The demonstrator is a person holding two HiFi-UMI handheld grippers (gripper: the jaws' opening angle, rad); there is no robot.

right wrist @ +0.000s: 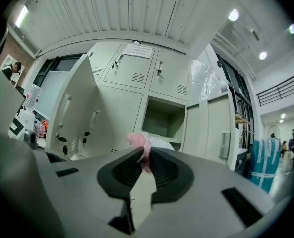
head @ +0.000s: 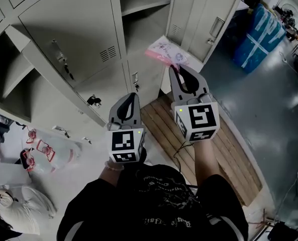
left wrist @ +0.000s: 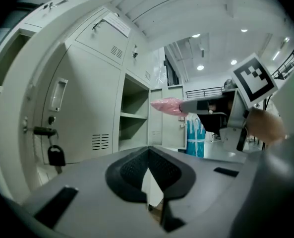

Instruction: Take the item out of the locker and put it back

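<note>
Right gripper (head: pixel 178 68) pinches pink bag (head: pixel 165 52) — crinkled, perhaps printed; left gripper (head: pixel 134 96) jaws pressed together.

The pink bag (head: pixel 165 51) has its near end hidden behind the tips of the right gripper (head: pixel 178 68) in the head view, and the dark marks on it are too small to read. In the right gripper view only a pink tuft shows above the jaws. The open locker (head: pixel 144 6) is cut off by the top edge. The label (right wrist: pixel 137 50) on an upper locker door is illegible.
</note>
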